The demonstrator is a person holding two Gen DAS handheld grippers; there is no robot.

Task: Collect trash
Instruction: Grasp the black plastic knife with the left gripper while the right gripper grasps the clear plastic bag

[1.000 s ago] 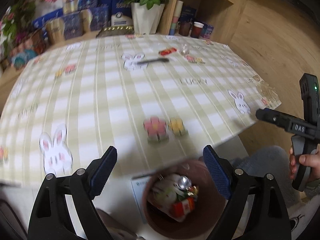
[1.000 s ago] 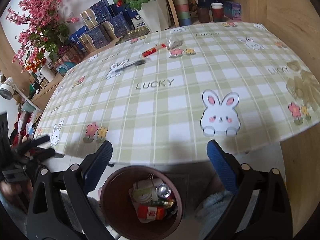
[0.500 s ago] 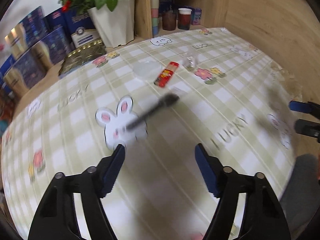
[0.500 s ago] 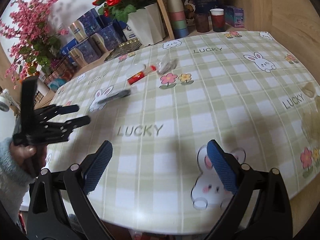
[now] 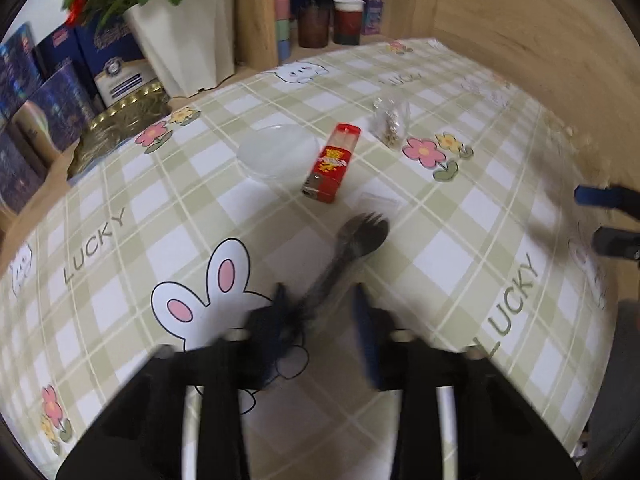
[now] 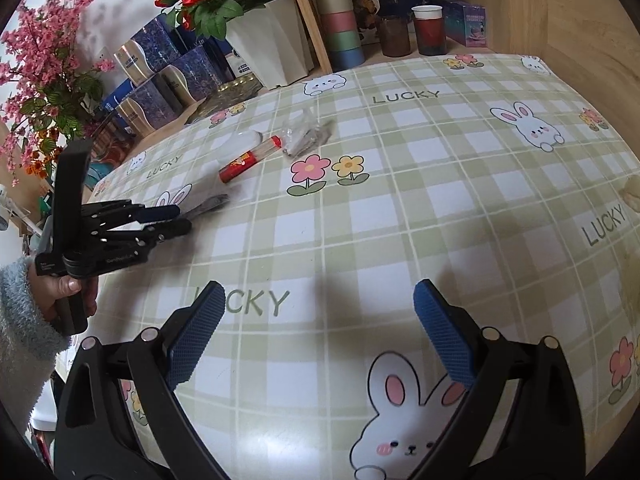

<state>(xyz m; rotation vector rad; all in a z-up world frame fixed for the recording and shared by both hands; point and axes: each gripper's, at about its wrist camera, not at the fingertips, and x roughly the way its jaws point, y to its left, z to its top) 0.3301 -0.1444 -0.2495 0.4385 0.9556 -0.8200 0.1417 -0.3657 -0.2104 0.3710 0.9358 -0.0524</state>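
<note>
A black spork [image 5: 362,232] lies on the checked tablecloth [image 5: 440,264], head pointing away. My left gripper [image 5: 320,300] is down over its handle with the jaws closing, and the handle sits between the blurred pads. From the right wrist view the left gripper [image 6: 182,219] has its fingers nearly together, and the spork [image 6: 210,205] sticks out past them. Beyond lie a red toothpick box [image 5: 330,164], a clear plastic lid [image 5: 278,152] and a crumpled clear wrapper [image 5: 390,122]. My right gripper [image 6: 318,296] hovers open over the cloth with nothing between its fingers.
A white planter [image 5: 188,40] with roses, dark gift boxes [image 6: 160,92], a gold tray [image 5: 120,128] and stacked cups [image 6: 340,20] line the far edge. A wooden wall [image 5: 540,20] closes the right side. A hand in a fuzzy blue sleeve [image 6: 24,320] holds the left gripper.
Both grippers left the brown bin below the table's edge and came over the table. The left one reached the spork and its jaws went from wide to narrow around the handle.
</note>
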